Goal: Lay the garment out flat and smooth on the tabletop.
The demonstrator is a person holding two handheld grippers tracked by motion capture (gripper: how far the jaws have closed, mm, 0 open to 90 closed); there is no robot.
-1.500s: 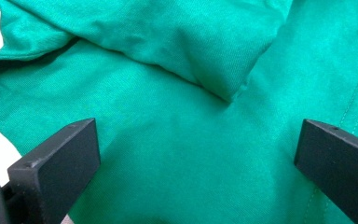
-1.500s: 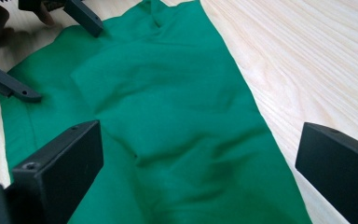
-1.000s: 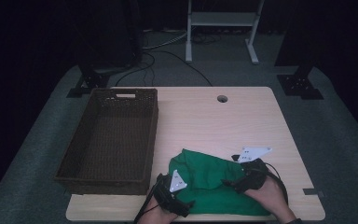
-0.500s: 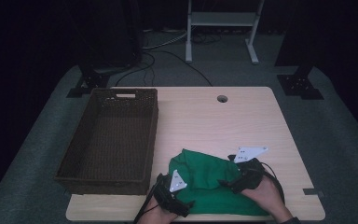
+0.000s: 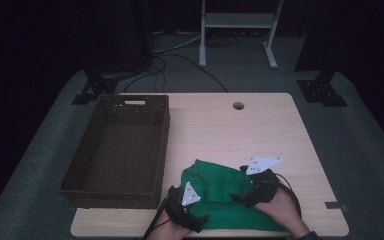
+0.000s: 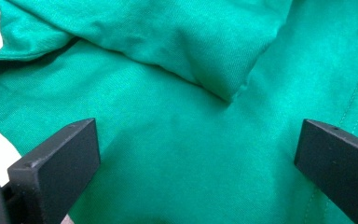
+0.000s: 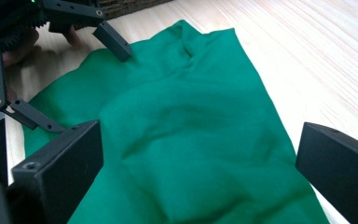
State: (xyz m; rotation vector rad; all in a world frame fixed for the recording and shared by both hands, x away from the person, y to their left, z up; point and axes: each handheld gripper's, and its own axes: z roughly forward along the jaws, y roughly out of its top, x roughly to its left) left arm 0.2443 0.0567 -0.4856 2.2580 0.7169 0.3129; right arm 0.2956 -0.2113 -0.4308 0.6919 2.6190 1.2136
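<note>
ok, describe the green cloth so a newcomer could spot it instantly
Start at the light wooden table; a dark wicker basket sits on its left side. The green cloth lies rumpled at the near edge, right of the basket, between both open claws. It is the scene's lone bright green, soft thing.

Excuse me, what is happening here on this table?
A person holds a gripper in each hand over a green cloth lying crumpled at the near edge of a wooden table. The left gripper and the right gripper both have their jaws wide open just above the fabric, and neither has clamped it. A dark wicker basket sits to the left of the cloth, with nothing inside.
</note>
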